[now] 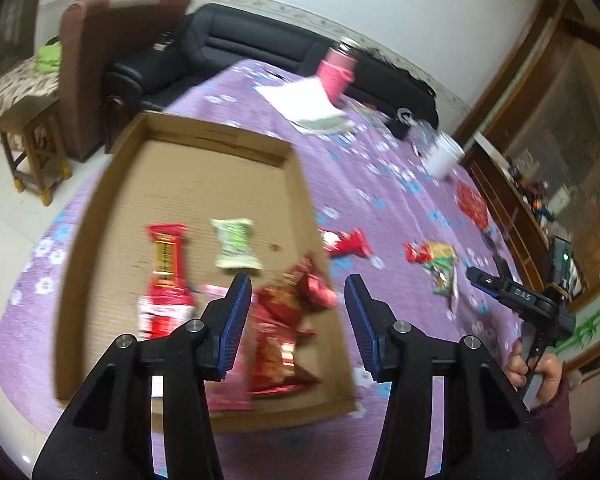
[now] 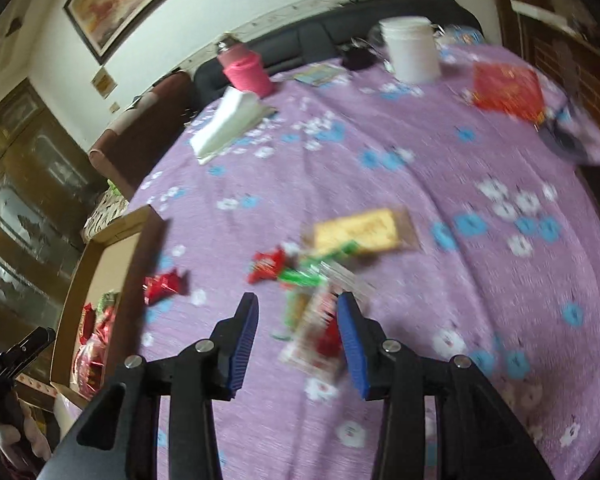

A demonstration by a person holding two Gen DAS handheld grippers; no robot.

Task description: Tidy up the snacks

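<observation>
Blurred red foil snack packets (image 1: 288,320) lie at the near right of the cardboard tray (image 1: 204,184), their print unreadable. Above them the left hand-held gripper (image 1: 296,300) stands partly open, holding nothing. Over the purple counter (image 2: 380,168), the right hand-held gripper (image 2: 298,316) also gapes, with smeared clear-wrapped snacks (image 2: 320,332) between its pads; contact cannot be told.

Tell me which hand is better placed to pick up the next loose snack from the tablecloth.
Right, probably. The right gripper hangs open over the loose packets on the purple tablecloth, one between its fingers. The left gripper is open above the cardboard box, over snacks already inside.
</observation>
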